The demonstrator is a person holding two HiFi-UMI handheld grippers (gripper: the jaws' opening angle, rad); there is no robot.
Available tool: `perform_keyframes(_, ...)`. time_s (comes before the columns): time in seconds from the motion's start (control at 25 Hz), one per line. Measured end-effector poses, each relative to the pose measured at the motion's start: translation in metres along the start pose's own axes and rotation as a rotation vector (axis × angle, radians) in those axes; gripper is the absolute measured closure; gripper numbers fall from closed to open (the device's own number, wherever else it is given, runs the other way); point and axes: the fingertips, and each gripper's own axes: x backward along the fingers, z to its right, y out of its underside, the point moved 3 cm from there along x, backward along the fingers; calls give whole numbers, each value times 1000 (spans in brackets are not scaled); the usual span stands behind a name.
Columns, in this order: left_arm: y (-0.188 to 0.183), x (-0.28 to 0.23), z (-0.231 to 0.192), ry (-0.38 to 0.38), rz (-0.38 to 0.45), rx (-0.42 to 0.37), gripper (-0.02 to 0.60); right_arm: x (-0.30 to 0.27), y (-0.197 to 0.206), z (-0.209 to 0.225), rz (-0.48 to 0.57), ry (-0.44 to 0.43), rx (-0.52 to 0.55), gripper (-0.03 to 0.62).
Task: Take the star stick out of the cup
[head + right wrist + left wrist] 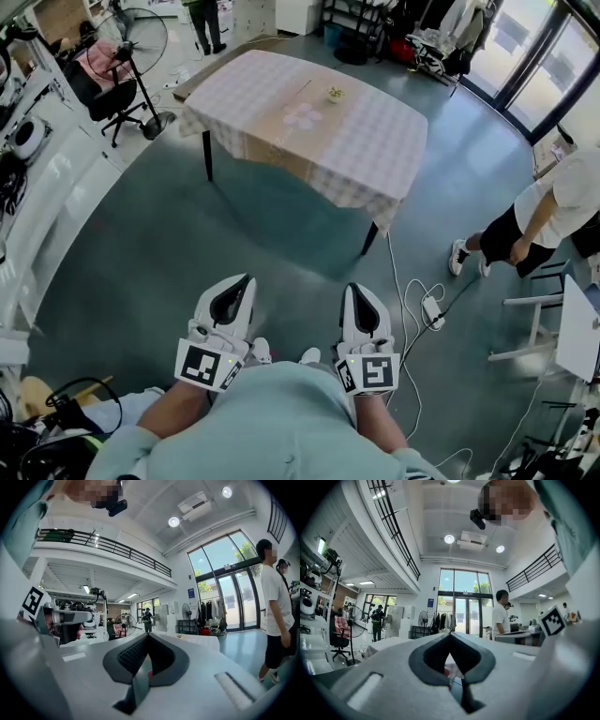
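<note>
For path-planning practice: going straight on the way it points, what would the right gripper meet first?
The right gripper has open air ahead, then probably the cloth-covered table; depth is unclear.

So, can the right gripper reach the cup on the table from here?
Probably not yet. The right gripper is held shut near the person's body, and the cup sits far off on the table, across the floor. Nothing blocks the way; walk closer first.

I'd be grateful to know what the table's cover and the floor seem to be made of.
Table cover: likely woven cloth, matte, with pale checks; it hangs in soft folds at the edges. Floor: probably coated concrete or resin, grey-green and smooth, with a faint sheen near the windows.
</note>
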Motion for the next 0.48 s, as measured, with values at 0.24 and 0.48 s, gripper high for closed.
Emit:
perform_keyframes(0.24,-1,0,0,3,0,1,581,-3,-6,-4,6,-33,-18,599)
perform_keyframes(0.48,1,3,1,7,-2,2,581,0,-5,-5,7,-21,-20,580)
